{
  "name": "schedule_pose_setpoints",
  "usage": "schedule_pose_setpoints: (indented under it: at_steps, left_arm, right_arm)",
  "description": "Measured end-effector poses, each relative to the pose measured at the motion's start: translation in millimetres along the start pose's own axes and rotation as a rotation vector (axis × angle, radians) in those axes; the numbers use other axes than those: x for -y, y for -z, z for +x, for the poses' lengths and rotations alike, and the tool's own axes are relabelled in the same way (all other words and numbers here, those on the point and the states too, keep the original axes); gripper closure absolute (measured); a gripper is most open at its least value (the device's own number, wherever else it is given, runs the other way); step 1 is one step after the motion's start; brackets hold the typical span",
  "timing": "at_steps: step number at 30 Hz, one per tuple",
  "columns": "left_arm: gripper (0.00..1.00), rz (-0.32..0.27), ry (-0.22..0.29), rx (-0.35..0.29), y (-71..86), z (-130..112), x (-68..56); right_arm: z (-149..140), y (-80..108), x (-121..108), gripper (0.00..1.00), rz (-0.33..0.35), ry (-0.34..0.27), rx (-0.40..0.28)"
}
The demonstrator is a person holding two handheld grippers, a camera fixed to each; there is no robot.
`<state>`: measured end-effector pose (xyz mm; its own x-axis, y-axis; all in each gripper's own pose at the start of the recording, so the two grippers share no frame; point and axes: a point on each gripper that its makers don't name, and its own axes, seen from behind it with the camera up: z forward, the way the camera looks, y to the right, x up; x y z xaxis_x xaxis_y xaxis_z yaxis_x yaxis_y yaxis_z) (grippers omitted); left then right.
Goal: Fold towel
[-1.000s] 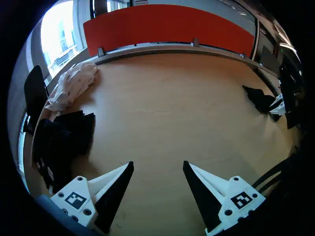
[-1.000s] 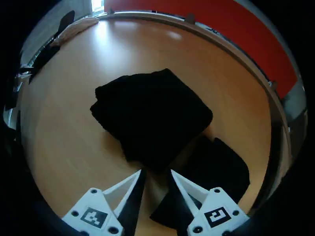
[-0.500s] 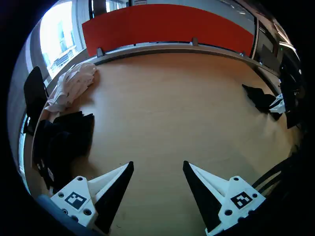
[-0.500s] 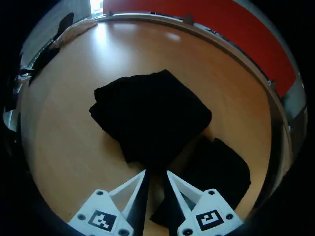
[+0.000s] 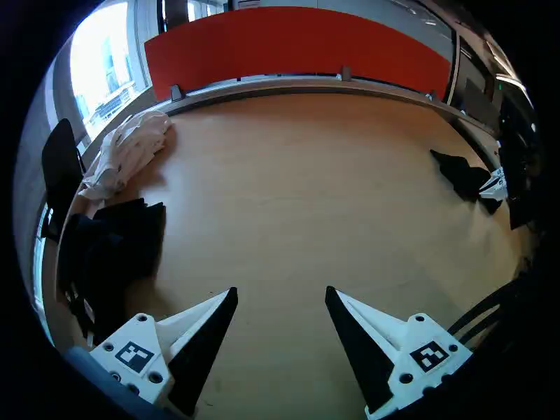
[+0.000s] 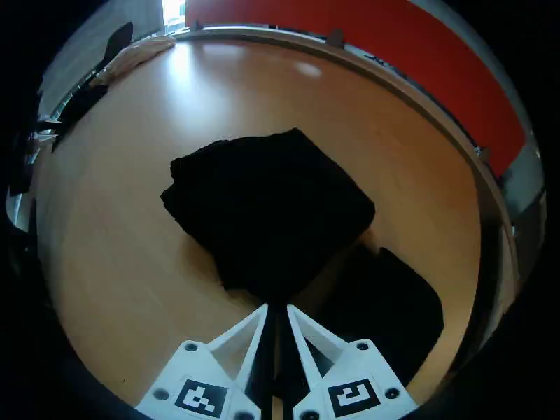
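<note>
Wooden desk (image 5: 301,175) is backed by a red panel (image 5: 294,42). Black towel (image 6: 269,210) is laid bunched on the desk, with a second dark cloth (image 6: 392,308) just beside it. Left hand-held gripper (image 5: 280,290) is held wide open and empty above bare wood. Right hand-held gripper (image 6: 277,308) is drawn nearly closed at the towel's near edge; whether cloth is pinched cannot be told.

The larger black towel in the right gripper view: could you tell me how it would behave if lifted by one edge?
Probably floppy: the larger black towel lies in soft, rounded folds, so a lifted edge would likely drape and unfold. Likely light for its size, being cloth. Pushed, it may bunch rather than slide whole, though the wooden table looks smooth.
</note>
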<state>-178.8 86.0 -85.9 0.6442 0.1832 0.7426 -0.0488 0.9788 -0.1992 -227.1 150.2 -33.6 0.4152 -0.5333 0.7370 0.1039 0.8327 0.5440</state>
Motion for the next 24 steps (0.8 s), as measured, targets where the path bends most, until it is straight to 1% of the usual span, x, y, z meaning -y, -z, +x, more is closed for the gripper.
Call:
schedule_pose_setpoints:
  at_steps: [8,13,24]
  left_arm:
    - [0.07,-0.003,-0.003,-0.006,-0.7,4,0.1]
    - [0.07,-0.006,-0.004,-0.017,-0.2,8,0.2]
    - [0.07,-0.015,-0.009,-0.049,3.1,20,0.4]
  right_arm:
    - [11,8.5,-1,0.95,-0.019,-0.032,-0.032]
    - [21,18.5,-2,0.95,-0.030,-0.050,-0.067]
    - [49,44.7,-9,0.95,-0.074,-0.044,-0.139]
